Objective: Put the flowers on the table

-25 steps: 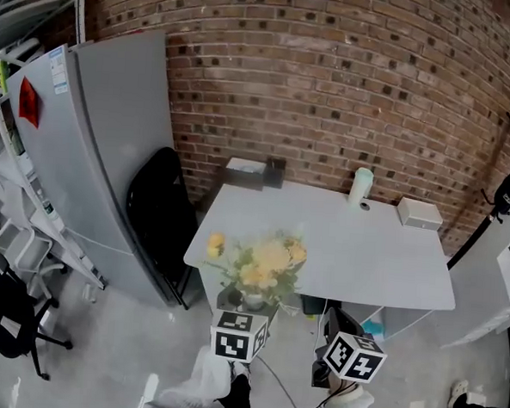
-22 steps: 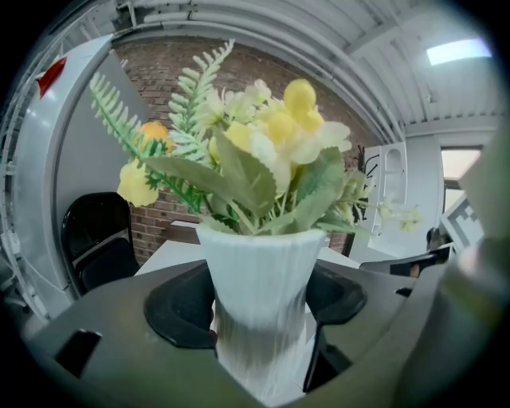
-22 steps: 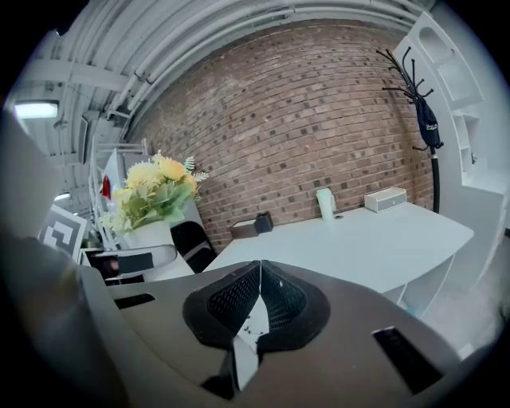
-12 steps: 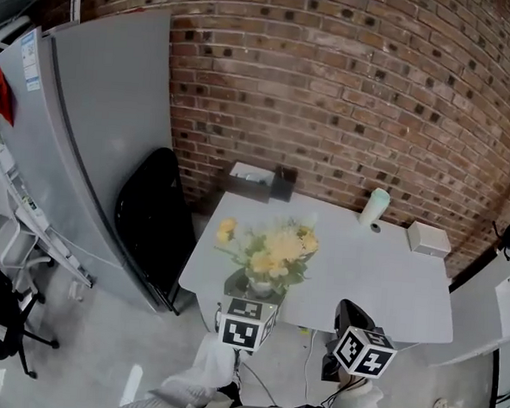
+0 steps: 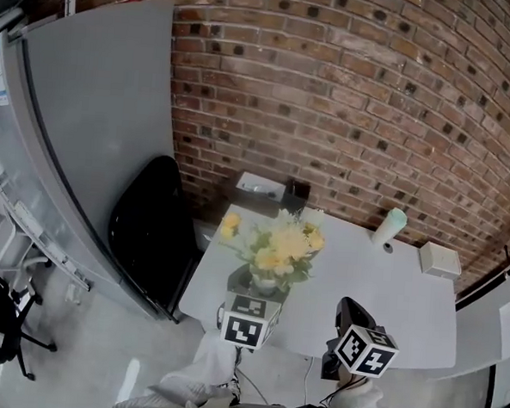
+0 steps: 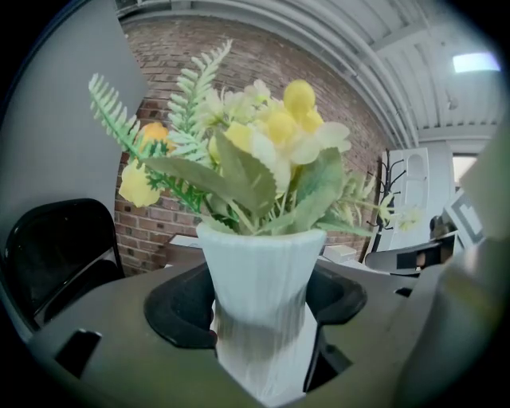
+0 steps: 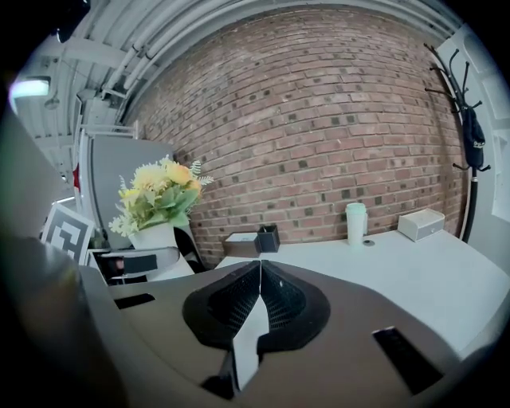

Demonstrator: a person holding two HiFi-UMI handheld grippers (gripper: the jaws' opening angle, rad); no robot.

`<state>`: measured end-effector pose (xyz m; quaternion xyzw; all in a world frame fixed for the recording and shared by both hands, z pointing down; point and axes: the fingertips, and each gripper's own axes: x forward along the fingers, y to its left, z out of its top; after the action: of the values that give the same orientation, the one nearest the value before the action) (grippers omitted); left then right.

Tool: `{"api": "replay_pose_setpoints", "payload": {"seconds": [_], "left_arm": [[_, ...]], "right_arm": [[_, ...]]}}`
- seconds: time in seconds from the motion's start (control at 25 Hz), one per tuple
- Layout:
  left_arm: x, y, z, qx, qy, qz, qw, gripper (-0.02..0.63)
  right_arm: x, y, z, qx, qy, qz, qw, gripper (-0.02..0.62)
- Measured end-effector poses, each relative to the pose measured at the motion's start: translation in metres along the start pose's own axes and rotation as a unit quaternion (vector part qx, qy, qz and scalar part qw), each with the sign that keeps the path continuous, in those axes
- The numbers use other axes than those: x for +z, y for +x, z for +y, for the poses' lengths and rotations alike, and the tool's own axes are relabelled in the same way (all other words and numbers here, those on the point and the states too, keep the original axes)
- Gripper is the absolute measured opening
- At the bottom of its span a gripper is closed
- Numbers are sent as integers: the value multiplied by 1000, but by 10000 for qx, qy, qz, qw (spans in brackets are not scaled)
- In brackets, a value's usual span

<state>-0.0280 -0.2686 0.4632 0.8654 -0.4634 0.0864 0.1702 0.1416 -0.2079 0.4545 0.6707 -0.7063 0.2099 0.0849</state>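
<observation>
A white ribbed vase [image 6: 259, 279] holds a bunch of yellow flowers [image 6: 271, 135] with green fern and leaves, standing upright. On the grey desk [image 5: 387, 293] a pale lidded cup [image 5: 392, 226] stands near the far edge, with a small white box [image 5: 442, 259] beside it at the far right corner. At the far left corner sit a flat brown box with a white top [image 5: 260, 187] and a small dark holder [image 5: 297, 193]; what is inside them cannot be made out.

The desk stands against a red brick wall [image 5: 347, 101]. A black chair [image 5: 150, 227] stands at its left end, next to a tall grey cabinet [image 5: 88, 120], on a grey concrete floor [image 5: 99, 362].

The left tool [image 6: 263, 339] grips the vase low on its body, one jaw pressed against each side. In the head view the vase sits over the desk's near left part; whether its base touches the desk cannot be told. The right tool [image 7: 259, 275] has its jaws pressed together with nothing between them, and hangs over the desk's near edge to the right of the flowers.
</observation>
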Motion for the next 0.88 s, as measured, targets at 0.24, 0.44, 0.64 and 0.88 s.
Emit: {"api": "replay_pose_setpoints", "payload": {"seconds": [0.24,0.44,0.64,0.88], "left_arm": [[-6,22,20,-11,2,200,9998,318],[-10,34,38,70,8,303,9995,318],[-12,41,49,155,-4,370,9992,318],[-5,60,43,158,94,332,9993,318]], "right_arm": [[0,33,1,-34,72,159,9998,25],[0,51,2,-35,79,249,9997,25],[-3,60,-3,-58,169,278,9995,25],[5,79,-12,67,212,251,9994,25]]}}
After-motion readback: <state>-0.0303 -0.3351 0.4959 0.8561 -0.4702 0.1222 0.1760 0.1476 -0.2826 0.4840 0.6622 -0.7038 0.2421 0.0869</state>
